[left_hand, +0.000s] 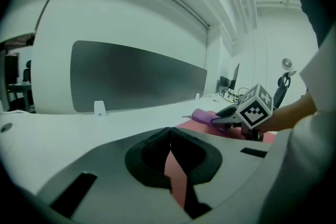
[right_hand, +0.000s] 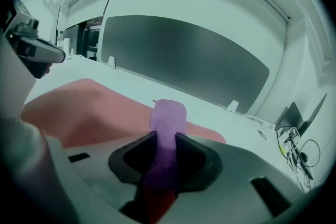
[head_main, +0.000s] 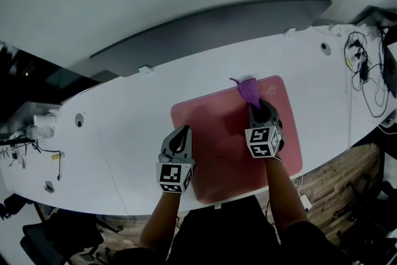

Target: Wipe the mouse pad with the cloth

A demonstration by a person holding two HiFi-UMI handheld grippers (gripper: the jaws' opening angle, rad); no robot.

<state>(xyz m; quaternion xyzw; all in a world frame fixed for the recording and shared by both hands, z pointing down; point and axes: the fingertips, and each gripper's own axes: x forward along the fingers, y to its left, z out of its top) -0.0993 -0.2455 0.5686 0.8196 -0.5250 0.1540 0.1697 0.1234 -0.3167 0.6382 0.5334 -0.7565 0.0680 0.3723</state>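
One pink rectangular mouse pad (head_main: 211, 130); one purple cloth (head_main: 249, 90) at its far edge. Two tongs: right tongs (head_main: 258, 106) grasp the cloth, left tongs (head_main: 182, 132) clenched, empty.

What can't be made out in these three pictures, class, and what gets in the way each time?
- Head view: the rear of the purple cloth, covered by the right gripper.
- Head view: small clutter at the white desk's left end, too small and dark to name.
- Left gripper view: whether the left gripper touches the pink mouse pad; its own body blocks the view.
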